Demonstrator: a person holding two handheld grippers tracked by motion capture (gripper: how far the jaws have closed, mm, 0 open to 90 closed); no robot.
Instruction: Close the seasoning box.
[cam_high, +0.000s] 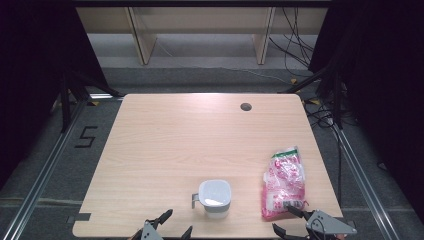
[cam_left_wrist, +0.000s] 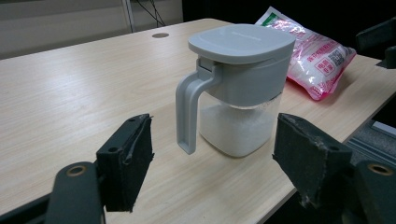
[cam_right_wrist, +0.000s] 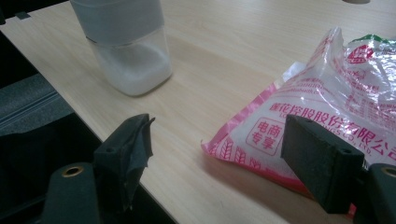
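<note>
A clear jug (cam_high: 215, 198) with a grey lid and side handle stands near the table's front edge, partly filled with white powder. To its right lies a pink and white plastic bag (cam_high: 283, 182). My left gripper (cam_high: 178, 222) is at the front edge just left of the jug, open. In the left gripper view the jug (cam_left_wrist: 236, 88) stands a little beyond the open jaws, handle toward the left jaw. My right gripper (cam_high: 282, 218) is open at the bag's near end. In the right gripper view the bag's corner (cam_right_wrist: 336, 107) lies by the right jaw, untouched, and the jug (cam_right_wrist: 126, 42) is at the upper left.
The light wooden table (cam_high: 175, 145) has a round cable hole (cam_high: 245, 106) at the back right. Its front edge runs right under both grippers. Metal rails and cables (cam_high: 325, 115) flank the table on the grey floor, with wooden shelf legs behind.
</note>
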